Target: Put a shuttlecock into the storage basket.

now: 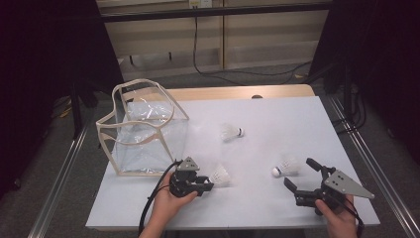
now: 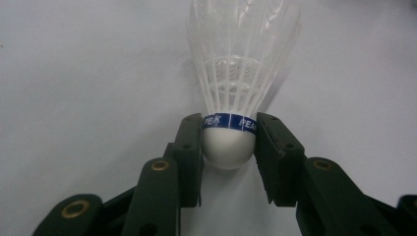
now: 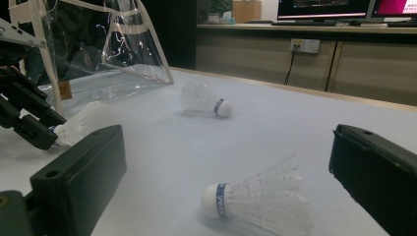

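Three white feather shuttlecocks with blue-banded corks are on a pale table (image 1: 277, 119). My left gripper (image 1: 209, 184) (image 2: 229, 137) is shut on one shuttlecock (image 1: 219, 175) (image 2: 231, 88). Its pads press both sides of the cork, and the feathers point away from the jaws. My right gripper (image 1: 297, 172) (image 3: 228, 135) stands open, low over the table. A second shuttlecock (image 1: 286, 167) (image 3: 255, 199) lies on its side just ahead of the open jaws, untouched. The third shuttlecock (image 1: 231, 132) (image 3: 204, 101) lies farther back, near the table's middle.
A clear plastic bag with cream trim (image 1: 143, 129) (image 3: 118, 44) stands open on the table's left side, just behind my left hand. The table's front edge is close under both hands. Black curtains, cabinets and a cable lie beyond the far edge.
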`<action>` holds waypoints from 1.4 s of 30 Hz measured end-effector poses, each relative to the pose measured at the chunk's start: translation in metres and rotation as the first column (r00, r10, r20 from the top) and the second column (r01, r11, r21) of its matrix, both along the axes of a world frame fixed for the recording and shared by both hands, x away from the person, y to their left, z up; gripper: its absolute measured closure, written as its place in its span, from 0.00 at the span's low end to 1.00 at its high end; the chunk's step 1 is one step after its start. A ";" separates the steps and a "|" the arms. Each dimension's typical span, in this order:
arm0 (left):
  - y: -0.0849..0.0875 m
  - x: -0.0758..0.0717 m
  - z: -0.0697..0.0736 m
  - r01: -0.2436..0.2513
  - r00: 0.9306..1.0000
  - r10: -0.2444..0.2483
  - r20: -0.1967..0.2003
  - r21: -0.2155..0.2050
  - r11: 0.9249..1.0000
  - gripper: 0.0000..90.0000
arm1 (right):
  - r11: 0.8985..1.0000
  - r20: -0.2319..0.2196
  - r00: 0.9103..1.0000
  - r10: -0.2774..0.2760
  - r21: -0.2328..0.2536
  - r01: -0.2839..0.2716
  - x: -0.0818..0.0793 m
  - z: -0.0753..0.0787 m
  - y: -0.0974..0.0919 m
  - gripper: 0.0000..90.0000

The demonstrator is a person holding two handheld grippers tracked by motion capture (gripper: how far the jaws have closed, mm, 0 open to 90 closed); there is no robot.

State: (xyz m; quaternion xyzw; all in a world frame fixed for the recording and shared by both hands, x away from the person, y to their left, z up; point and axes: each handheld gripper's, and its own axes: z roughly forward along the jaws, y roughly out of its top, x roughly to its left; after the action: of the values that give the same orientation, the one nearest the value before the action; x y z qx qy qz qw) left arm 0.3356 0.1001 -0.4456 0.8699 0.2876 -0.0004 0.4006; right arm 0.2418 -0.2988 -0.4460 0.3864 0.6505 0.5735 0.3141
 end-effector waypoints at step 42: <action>-0.007 0.010 0.045 -0.008 0.999 0.009 -0.041 0.009 1.000 0.73 | 1.000 -0.005 1.000 0.000 0.010 0.000 -0.001 0.000 -0.002 0.01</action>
State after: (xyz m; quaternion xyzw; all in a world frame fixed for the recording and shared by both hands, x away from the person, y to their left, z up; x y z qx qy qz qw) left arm 0.3451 0.0930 -0.4006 0.8702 0.2995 -0.0154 0.3909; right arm 0.2403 -0.3010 -0.4463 0.3894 0.6484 0.5757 0.3107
